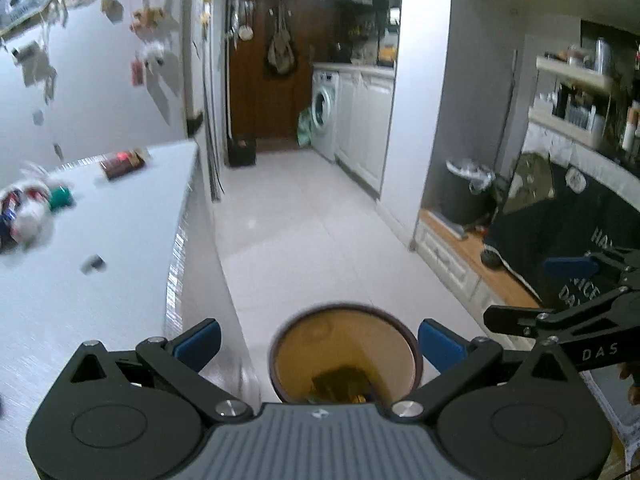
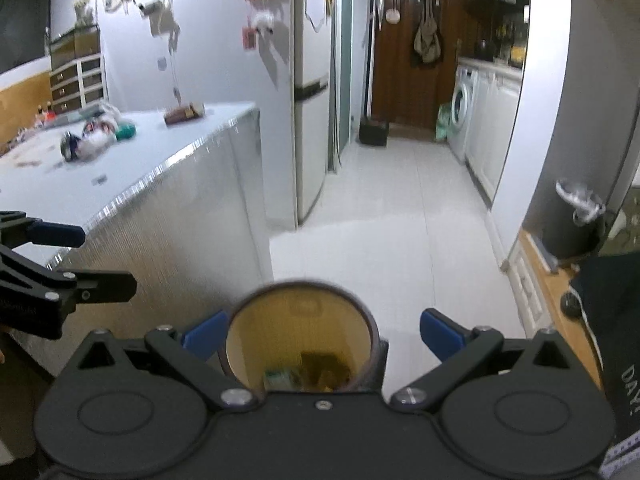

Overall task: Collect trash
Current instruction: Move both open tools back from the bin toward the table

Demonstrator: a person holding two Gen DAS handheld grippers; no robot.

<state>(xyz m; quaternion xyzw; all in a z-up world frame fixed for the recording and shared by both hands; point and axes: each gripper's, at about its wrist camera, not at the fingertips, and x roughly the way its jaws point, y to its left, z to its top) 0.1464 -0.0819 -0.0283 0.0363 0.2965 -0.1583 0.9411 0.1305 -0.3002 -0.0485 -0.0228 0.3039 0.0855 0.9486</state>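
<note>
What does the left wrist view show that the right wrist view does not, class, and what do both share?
Only the left wrist view shows the wall shelves holding kitchen items on the right. Only the right wrist view shows the drawer unit beyond the table and the tall fridge. Both show the round bin on the floor with trash inside, the table with scattered items, and the washing machine.

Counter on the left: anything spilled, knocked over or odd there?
Yes. Litter lies strewn on the counter: a can on its side, crumpled wrappers, a brown packet. No liquid spill shows; blur hides detail.
</note>
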